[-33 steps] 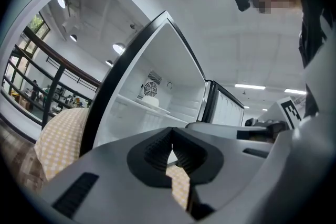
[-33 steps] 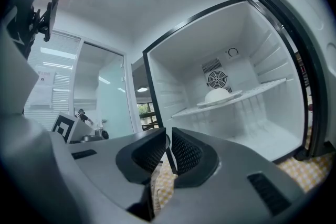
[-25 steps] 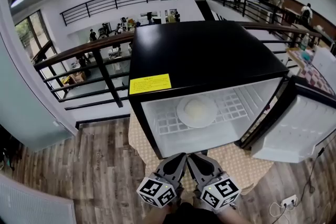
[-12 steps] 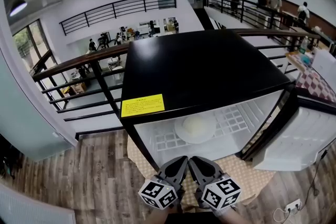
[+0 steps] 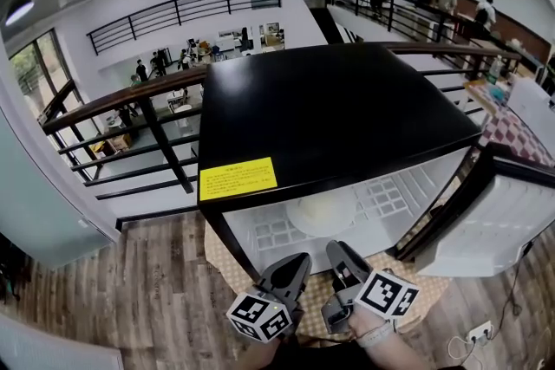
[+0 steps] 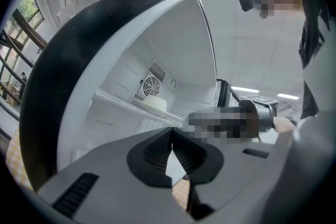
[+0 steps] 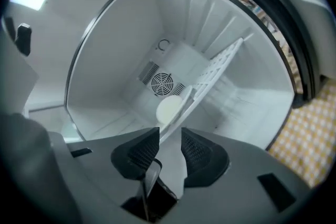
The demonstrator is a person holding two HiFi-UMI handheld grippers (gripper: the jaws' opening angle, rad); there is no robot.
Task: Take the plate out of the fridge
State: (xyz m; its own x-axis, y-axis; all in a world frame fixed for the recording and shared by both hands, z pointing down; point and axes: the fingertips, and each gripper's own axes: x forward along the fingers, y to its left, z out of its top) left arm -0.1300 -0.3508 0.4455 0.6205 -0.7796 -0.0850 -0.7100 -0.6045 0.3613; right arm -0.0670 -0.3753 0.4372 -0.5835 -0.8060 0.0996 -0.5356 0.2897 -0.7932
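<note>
Left gripper (image 5: 297, 262): jaws together, empty, low before front edge of black-topped, white-lined fridge (image 5: 338, 113). Round white plate (image 5: 323, 212): about mid-shelf on white grid shelf (image 5: 392, 189), untouched. Right gripper (image 5: 338, 249): jaws opening, nothing between, aimed into cavity.

Risks:
- Pad clips shelf front edge and shoves plate toward rear wall.
- Shallow rim pinch lets smooth plate tilt and slide off.
- Open white door (image 5: 490, 225) at right may catch arm.

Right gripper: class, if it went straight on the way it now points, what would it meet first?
Probably the front edge of the fridge shelf, with the plate just beyond; depth is unclear. Jaws of the right gripper are opening, nothing between them.
</note>
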